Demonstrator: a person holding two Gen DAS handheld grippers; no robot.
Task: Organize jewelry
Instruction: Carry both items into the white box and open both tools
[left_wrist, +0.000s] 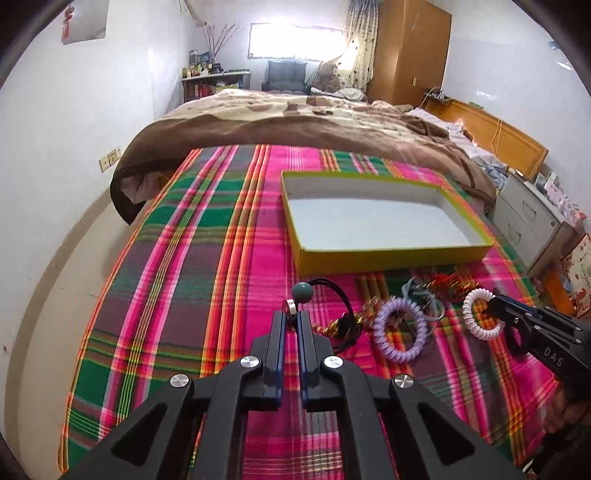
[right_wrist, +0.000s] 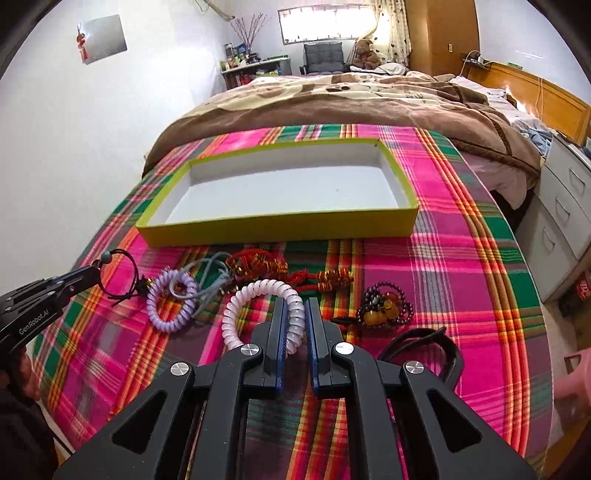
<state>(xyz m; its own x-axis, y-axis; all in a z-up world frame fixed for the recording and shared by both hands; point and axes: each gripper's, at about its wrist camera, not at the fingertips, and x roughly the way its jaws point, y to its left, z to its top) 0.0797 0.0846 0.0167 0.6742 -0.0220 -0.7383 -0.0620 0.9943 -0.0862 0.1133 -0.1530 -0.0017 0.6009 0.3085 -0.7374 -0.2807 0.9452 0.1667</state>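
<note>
Closest to me, the right gripper (right_wrist: 294, 314) has its two blue-edged jaws pinched on the near arc of a white coil bracelet (right_wrist: 258, 291), which rests on the plaid bedspread (right_wrist: 461, 258) near its front edge. To its left, the left gripper (left_wrist: 294, 314) is closed on a small silvery ring (left_wrist: 290, 305) strung on a black cord necklace (left_wrist: 341, 295) with a grey-green bead (left_wrist: 303, 290); the cord trails back down to the cloth.

Both pieces look light. The coil should be springy and likely to stretch or swing if held by one loop, so a grip across several turns seems sound. The cord is limp and will dangle; taking it by the ring or the bead seems best, though the ring looks hard and could slip.

A shallow yellow box (right_wrist: 280, 225) with a white inside lies open further back, towards the middle of the bedspread, and holds nothing yet. Between it and the grippers lies the rest: a lilac coil bracelet (right_wrist: 171, 299), grey elastic bands (right_wrist: 216, 275), a red knotted tassel (right_wrist: 280, 267), and a dark bead bracelet (right_wrist: 386, 306) with amber stones at the right. The black cord may be caught under the gold chain beside it; I cannot be sure from here. A brown blanket (right_wrist: 351, 103) covers the bed's far end.
</note>
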